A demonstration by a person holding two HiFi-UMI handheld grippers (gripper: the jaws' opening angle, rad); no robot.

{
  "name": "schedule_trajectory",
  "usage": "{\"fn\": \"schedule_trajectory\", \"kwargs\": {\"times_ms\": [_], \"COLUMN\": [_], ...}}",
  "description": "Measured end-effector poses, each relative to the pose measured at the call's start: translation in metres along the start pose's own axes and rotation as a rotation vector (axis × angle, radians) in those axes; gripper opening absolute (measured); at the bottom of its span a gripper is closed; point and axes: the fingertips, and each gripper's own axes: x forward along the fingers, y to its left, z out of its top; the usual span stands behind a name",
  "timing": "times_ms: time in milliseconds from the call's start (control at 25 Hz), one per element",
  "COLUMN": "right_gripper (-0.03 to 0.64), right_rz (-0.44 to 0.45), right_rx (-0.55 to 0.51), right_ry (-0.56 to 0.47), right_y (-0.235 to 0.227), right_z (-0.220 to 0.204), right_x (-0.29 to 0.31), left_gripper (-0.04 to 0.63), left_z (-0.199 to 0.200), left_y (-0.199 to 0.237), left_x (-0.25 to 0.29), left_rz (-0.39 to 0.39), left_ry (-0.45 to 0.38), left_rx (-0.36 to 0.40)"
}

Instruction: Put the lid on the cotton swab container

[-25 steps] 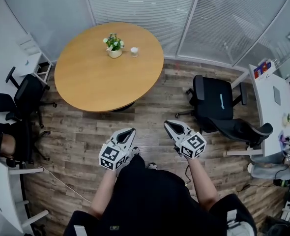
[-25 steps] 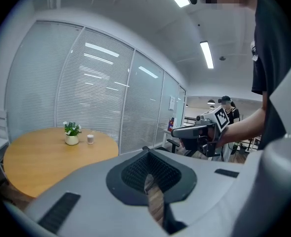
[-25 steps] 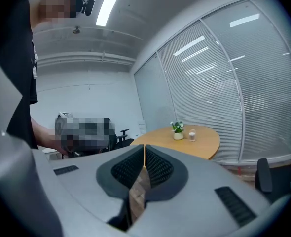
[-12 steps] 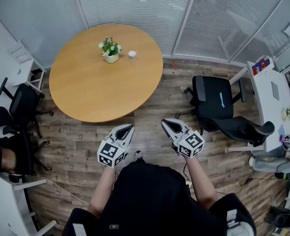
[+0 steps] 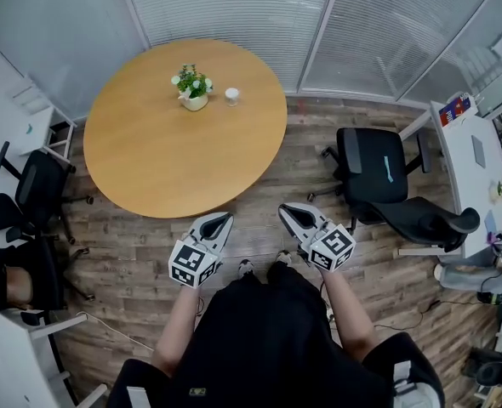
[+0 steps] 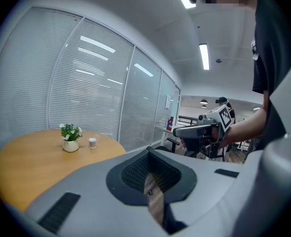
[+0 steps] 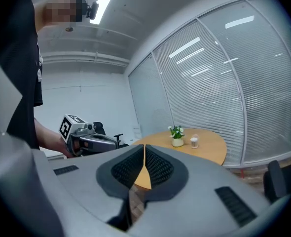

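- We hold the left claw (image 5: 219,220) low in front of our body, over the wooden floor (image 5: 259,189). Its jaws are pressed together with nothing between them.
- The right claw (image 5: 288,212) sits level with it, just beside it but not touching. Its jaws are pressed together too, and it carries nothing.
- Both claws point toward the round wooden bench (image 5: 170,164), whose near edge lies a little ahead of their tips.
- The swab container (image 5: 231,96), a small pale cylinder, stands upright on the far part of the bench, well apart from both claws.
- It is too small in every view for us to tell whether its lid is on, and we can make out no separate lid on the bench.
- A potted plant (image 5: 193,87) with white flowers stands just to the left of the container, close to it but apart from it.
- A black office chair (image 5: 377,181) stands on the floor to the right of the bench.
- More black chairs (image 5: 37,177) stand at the left.
- Glass walls with closed blinds (image 5: 234,11) curve behind the bench.
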Motion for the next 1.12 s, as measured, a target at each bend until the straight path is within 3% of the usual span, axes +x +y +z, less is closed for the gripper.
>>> {"fn": "schedule_trajectory", "kwargs": {"times_ms": [600, 1120], "right_gripper": [0.008, 0.008], "right_rz": [0.069, 0.142], "right_rx": [-0.009, -0.014], "right_ry": [0.044, 0.098], "right_y": [-0.03, -0.115], "right_z": [0.001, 0.007], "right_x": [0.037, 0.056], "left_gripper": [0.006, 0.006], "left_z": [0.004, 0.018], "left_y": [0.033, 0.058], "left_x": [0.012, 0.081], "left_rz": [0.07, 0.166], "left_ry": [0.021, 0.028], "left_rx": [-0.033, -0.083]}}
